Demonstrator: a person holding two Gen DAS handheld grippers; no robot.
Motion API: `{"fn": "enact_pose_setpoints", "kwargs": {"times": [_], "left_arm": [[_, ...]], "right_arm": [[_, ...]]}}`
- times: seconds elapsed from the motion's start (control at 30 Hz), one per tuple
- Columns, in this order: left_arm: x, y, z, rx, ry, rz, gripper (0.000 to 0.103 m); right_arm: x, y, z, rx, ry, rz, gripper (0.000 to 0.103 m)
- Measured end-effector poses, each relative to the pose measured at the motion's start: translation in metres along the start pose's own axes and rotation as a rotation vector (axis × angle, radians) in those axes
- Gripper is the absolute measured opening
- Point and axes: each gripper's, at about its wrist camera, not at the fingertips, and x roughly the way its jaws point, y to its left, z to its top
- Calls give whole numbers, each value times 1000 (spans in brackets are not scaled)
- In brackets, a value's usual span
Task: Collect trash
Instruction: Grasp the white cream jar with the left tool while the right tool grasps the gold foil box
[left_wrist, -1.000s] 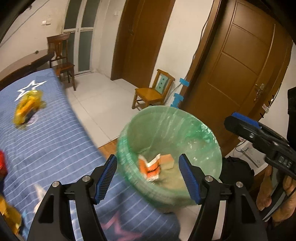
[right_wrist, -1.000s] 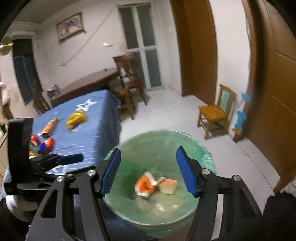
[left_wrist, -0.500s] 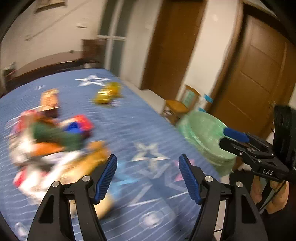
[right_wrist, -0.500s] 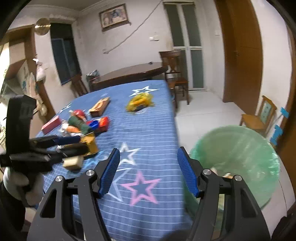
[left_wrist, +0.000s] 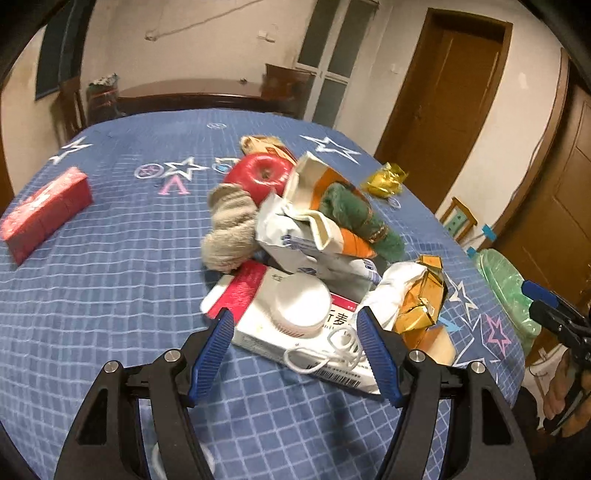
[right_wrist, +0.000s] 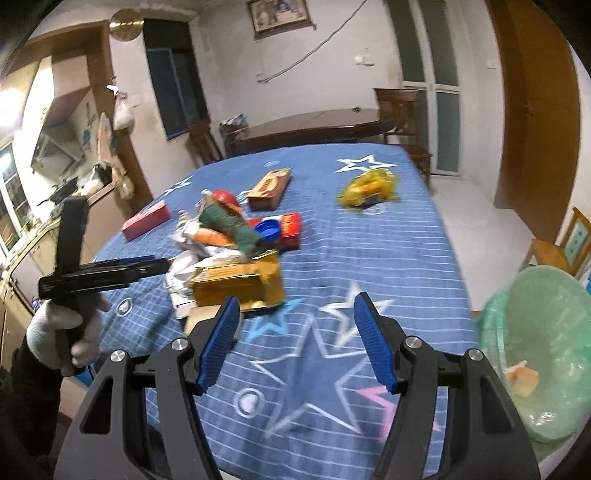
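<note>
A heap of trash lies on the blue star-patterned tablecloth (left_wrist: 110, 266): a white and red flat box (left_wrist: 258, 321) with a white round lid (left_wrist: 301, 304) on it, crumpled white wrappers (left_wrist: 295, 236), gold foil (left_wrist: 421, 299), a red apple (left_wrist: 260, 173) and a beige knitted lump (left_wrist: 231, 229). My left gripper (left_wrist: 295, 350) is open and empty, just in front of the white box. My right gripper (right_wrist: 295, 341) is open and empty over the cloth, right of a yellow box (right_wrist: 236, 282). The green-lined bin (right_wrist: 543, 354) stands at the table's right edge with scraps inside.
A red box (left_wrist: 44, 210) lies at the far left. A yellow wrapper (right_wrist: 369, 188) and a brown carton (right_wrist: 269, 188) lie further back. A small wooden chair (right_wrist: 561, 247) stands behind the bin. A dark wooden table (right_wrist: 314, 127) is beyond.
Both grippers have swung left from above the bin to over the table. The left one now faces the trash heap up close. Both stayed open.
</note>
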Motion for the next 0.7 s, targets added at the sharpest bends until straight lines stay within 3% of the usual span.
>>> {"fn": "enact_pose_setpoints", "kwargs": {"times": [0.2,0.37,0.5,0.7], "left_arm": [[23,-4,11,27,20,2,69],[40,-15,13,60,29,21,57],[44,-19,8,72,32,26,42],[40,-13,4,70,29,23,42]], "right_arm": [[13,15,9,-34,14,21,62],[32,28,25,-90,21,54,62],[51,35,40,-126,31,78,54],[72,42,49,-142,53,100,47]]}}
